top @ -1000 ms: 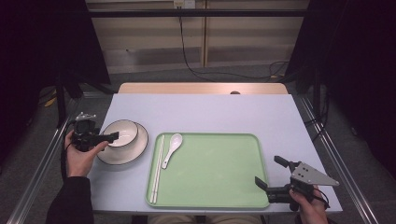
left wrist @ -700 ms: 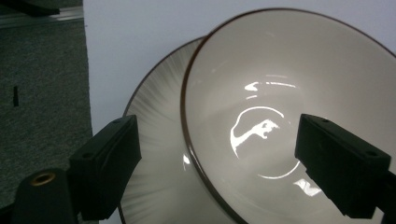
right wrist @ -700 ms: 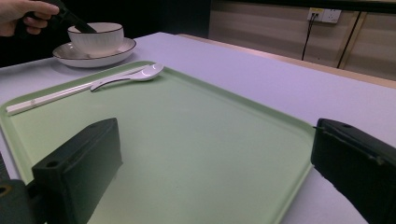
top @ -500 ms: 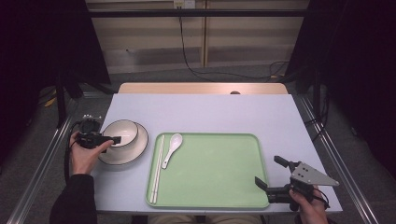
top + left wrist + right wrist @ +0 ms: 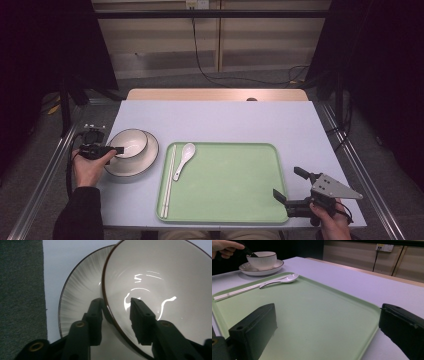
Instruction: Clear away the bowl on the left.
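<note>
Lavender tabletop [image 5: 235,120] under a high camera, dark curtains to either side, pale wall panels and a hanging cable behind.

Item one: white bowl [image 5: 129,142] with a dark rim, standing on a white plate [image 5: 144,161] near the table's left edge. In the left gripper view the bowl [image 5: 160,282] sits off-centre on the ribbed plate [image 5: 80,290].

Item two: left gripper [image 5: 114,150], held in the person's left hand [image 5: 90,167] at the table's left edge, jaws pointing right at the bowl. Its jaws have just been closing, with the near wall of the bowl between them: one jaw inside the bowl, the other outside against the rim. The left gripper view shows both jaws straddling that wall and closed down onto it.

Item three: green tray [image 5: 235,200], just right of the plate, in the middle of the table. White spoon [image 5: 184,159] and white chopsticks [image 5: 169,180] lie side by side along its left part.

Item four: right gripper [image 5: 289,184], held in the right hand [image 5: 332,225] at the tray's near right corner. Jaws spread wide, nothing between them; in the right gripper view they frame the tray [image 5: 317,322] surface.
</note>
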Available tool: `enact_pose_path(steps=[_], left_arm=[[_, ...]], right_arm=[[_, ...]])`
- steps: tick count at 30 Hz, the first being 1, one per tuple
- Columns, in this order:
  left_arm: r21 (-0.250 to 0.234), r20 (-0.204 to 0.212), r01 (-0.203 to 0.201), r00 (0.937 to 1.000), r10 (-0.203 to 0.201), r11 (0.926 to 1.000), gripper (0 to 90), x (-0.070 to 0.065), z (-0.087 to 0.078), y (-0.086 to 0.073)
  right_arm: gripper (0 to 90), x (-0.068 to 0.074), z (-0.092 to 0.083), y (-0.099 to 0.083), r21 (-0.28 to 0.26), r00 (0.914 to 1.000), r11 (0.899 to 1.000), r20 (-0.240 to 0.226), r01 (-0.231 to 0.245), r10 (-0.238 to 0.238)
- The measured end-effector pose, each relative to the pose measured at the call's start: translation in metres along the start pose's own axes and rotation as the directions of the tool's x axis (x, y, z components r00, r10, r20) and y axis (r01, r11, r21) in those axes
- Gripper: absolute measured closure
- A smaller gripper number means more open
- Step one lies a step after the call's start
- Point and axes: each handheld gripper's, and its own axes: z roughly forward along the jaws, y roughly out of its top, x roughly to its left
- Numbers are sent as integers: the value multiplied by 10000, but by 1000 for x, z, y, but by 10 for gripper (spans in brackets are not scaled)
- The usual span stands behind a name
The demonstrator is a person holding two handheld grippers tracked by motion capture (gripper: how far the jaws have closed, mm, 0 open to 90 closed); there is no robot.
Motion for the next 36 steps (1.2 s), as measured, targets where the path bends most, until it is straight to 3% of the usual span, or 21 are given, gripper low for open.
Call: enact_pose_path(steps=[5,8,13,15,18,19,27,31,36], left_arm=[[53,77,-49,10000,48,10000,769,0,3,-1],[241,172,-62,9998,58,9997,753,-1,4,-1],[8,308,176,9994,-176,9998,772,0,6,-2],[16,249,357,9990,-358,9994,777,0,6,-2],[47,131,242,9996,-242,9997,779,-2,5,-1],[131,447,357,9983,-363,9993,790,-1,4,-1],[-114,349,480,9983,-476,9988,829,-3,1,-3],[-348,645,745,9953,-721,9966,827,-2,-1,-3],[-282,475,654,9968,-640,9975,826,-4,-4,-2]], right_arm=[[10,0,0,0,-1,10000,10000,13,-23,23],[10,0,0,0,-18,10000,10000,8,-15,15],[10,0,0,0,-4,10000,10000,-12,-20,20],[10,0,0,0,15,10000,10000,-13,-36,36],[10,0,0,0,11,10000,10000,-3,-44,44],[10,0,0,0,11,10000,10000,-8,-35,35],[6,0,0,0,20,10000,10000,9,-60,60],[5,0,0,0,14,10000,10000,-27,-51,51],[5,1,0,0,2,10000,10000,-56,56,-56]])
